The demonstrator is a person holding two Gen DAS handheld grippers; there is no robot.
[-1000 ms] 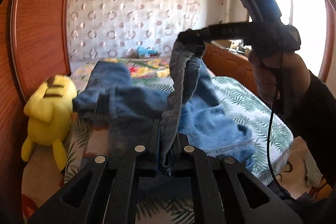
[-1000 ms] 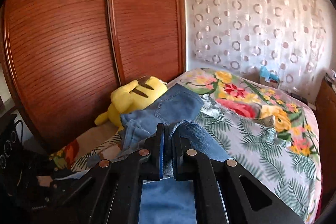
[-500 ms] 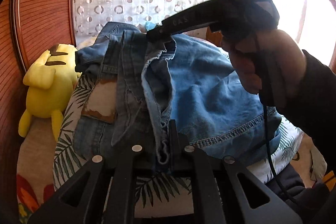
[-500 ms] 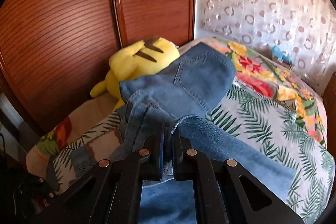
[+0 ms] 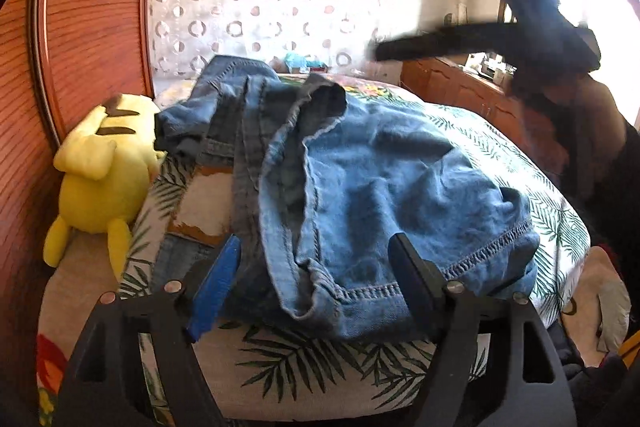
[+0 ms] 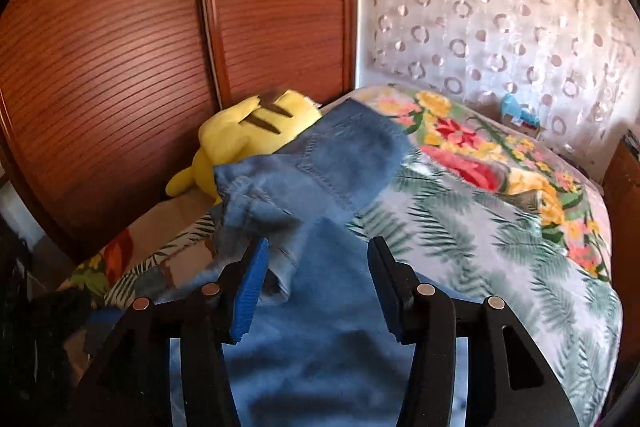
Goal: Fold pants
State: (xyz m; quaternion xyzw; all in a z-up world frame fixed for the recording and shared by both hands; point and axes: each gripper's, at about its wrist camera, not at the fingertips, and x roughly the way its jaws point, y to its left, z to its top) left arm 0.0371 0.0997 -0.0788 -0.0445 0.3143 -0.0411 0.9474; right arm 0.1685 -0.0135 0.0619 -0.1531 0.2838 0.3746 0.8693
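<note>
Blue denim pants [image 5: 360,195] lie in a rumpled heap on the bed, hem edge nearest me in the left wrist view. My left gripper [image 5: 316,275] is opening, its jaws wide on either side of the hem, pads off the cloth. In the right wrist view the pants [image 6: 320,187] spread below my right gripper [image 6: 318,279], whose jaws are also opening with denim lying between them but not pinched. From the left wrist view the right gripper [image 5: 384,49] appears blurred, raised above the bed at upper right, held by a person's hand [image 5: 580,123].
A yellow plush toy [image 5: 104,171] lies against the wooden wardrobe doors [image 6: 160,47] at the bed's left side. The bedspread [image 6: 500,227] with leaves and flowers extends right. A wooden cabinet [image 5: 460,87] stands beyond the bed; patterned curtain behind.
Both grippers were shut on folds of denim; both have let go and their jaws have spread. The pants have dropped onto the bed, and the right gripper has lifted away.
</note>
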